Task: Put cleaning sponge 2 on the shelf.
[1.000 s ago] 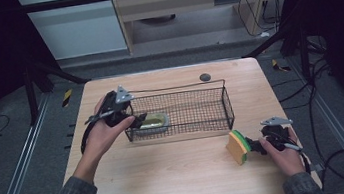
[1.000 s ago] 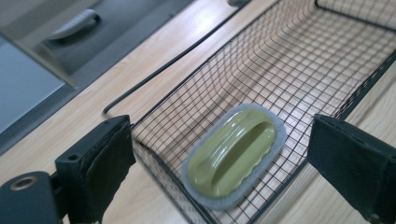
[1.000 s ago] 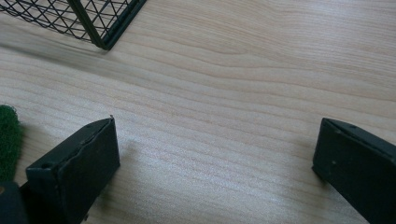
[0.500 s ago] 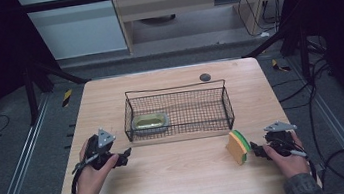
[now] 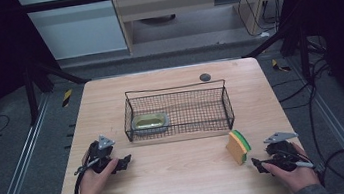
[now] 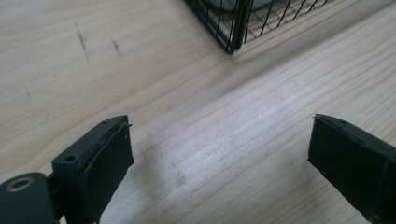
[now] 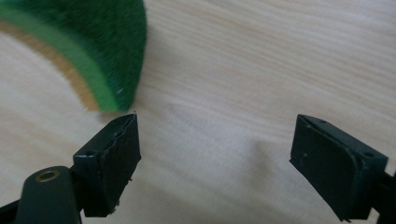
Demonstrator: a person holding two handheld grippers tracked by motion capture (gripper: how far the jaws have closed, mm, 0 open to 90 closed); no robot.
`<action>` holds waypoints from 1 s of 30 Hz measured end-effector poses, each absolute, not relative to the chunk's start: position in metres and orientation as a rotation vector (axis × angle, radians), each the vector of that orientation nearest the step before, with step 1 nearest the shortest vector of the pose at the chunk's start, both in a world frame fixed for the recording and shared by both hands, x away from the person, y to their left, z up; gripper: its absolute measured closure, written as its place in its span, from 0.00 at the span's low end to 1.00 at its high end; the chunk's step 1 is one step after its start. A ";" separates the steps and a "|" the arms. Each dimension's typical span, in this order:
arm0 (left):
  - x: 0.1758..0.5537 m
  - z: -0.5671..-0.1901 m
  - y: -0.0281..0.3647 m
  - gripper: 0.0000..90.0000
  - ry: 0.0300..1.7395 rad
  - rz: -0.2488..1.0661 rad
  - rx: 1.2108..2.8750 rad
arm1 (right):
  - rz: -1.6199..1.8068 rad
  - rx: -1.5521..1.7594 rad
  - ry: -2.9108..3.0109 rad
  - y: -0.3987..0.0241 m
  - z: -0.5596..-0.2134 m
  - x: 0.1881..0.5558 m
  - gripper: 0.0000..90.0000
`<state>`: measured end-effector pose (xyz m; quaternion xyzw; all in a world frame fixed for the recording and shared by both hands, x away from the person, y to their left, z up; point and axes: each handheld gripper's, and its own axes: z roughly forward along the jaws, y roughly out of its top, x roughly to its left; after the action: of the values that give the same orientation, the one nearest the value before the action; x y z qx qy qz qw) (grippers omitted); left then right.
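Green sponge (image 7: 88, 42) beside parted, empty right hand-held gripper (image 7: 215, 158)

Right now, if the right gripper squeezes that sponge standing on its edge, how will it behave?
The sponge looks like soft foam under a green scrub layer, so it would probably compress and weigh little. Standing on edge on the table, it may tip at a nudge. Its fuzzy face should resist slipping.

The right claw (image 7: 215, 158), jaws apart and just narrowed, empty, beside the green sponge (image 7: 100, 42).
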<state>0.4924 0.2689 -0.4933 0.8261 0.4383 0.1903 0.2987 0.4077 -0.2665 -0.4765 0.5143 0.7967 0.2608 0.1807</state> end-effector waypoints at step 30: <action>0.495 -0.508 0.272 0.00 1.140 0.496 2.129 | 0.665 1.408 2.442 -0.207 -0.422 0.433 0.23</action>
<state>0.4946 0.2722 -0.5082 0.8146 0.4363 0.1898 0.3318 0.4330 -0.2074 -0.4224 0.4824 0.8369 0.2280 0.1223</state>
